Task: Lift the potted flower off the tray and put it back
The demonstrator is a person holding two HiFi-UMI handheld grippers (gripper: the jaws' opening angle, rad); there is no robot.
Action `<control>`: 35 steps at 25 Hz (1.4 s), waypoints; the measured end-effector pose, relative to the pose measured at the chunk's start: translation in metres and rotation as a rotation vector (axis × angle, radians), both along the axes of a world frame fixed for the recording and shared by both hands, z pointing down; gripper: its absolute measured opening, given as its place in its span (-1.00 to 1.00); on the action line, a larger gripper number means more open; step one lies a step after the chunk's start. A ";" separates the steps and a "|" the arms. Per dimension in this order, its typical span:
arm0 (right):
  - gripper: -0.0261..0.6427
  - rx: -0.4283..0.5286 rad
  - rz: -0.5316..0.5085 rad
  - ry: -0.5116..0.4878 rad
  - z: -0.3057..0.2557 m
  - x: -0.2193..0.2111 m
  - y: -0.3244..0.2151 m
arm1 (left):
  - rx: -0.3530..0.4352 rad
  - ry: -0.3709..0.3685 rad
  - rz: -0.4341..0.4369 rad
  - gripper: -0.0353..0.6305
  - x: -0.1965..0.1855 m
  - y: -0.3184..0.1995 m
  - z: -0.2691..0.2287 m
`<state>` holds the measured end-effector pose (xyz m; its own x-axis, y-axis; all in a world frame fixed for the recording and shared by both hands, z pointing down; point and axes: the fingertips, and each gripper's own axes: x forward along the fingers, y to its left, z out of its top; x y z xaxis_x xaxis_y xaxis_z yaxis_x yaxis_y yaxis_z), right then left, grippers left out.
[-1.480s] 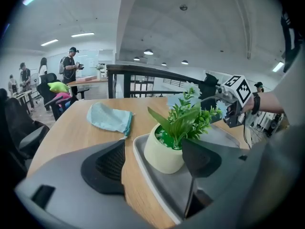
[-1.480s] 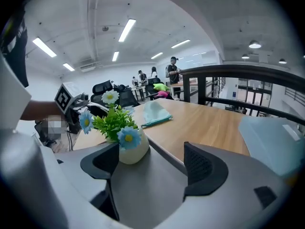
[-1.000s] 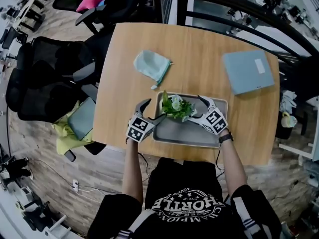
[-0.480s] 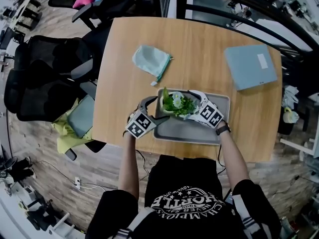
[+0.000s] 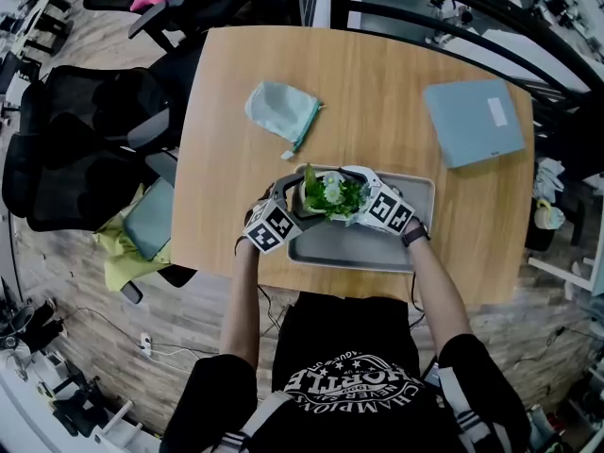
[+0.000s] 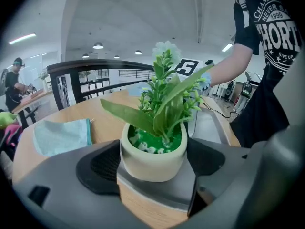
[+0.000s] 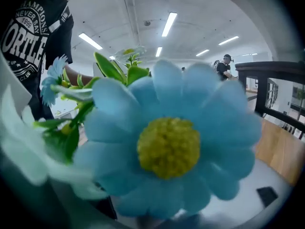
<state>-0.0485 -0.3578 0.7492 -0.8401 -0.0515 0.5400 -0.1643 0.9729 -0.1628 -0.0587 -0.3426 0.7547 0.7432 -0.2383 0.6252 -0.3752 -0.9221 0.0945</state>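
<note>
**Item 1. Cloth pouch** (image 5: 283,113): pale green, lying flat on the wooden surface (image 5: 222,159), well apart from the work. Not involved.

**Item 2. Left claw** (image 5: 289,196): a second ago it stood off the tray's left edge. It has since come in and down to the plant. Its jaws have just been opening and now stand about as wide as they go. In the left gripper view the cream pot (image 6: 151,156) sits between the two pads, one just beside each flank, with no squeeze evident. It has hold of nothing yet.

**Item 3. Potted flower** (image 5: 330,194): upright at the far left corner of the tray (image 5: 363,251), in the same spot as before. Not lifted.

**Item 4. Right claw** (image 5: 360,189): it has also moved in, from the right of the foliage to in among it. A blue blossom (image 7: 169,149) fills the right gripper view, close against the lens. Neither view shows the jaws clearly, so how far they are open, and whether they hold anything, cannot be told.

**Item 5. Blue folder** (image 5: 474,123): far right of the surface, untouched.

**Assessment:** the approach looks finished and the grasp is still pending. The lift probably calls for the left jaws to close on the pot wall. The right claw risks crushing the blooms.
</note>
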 end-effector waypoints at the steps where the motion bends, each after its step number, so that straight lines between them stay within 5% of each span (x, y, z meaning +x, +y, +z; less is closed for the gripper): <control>1: 0.50 -0.001 -0.011 0.002 0.001 0.000 0.000 | 0.003 -0.005 0.009 0.40 0.002 0.000 0.001; 35: 0.46 0.008 0.055 0.030 -0.048 0.030 0.031 | -0.002 0.029 0.084 0.40 0.030 0.027 -0.057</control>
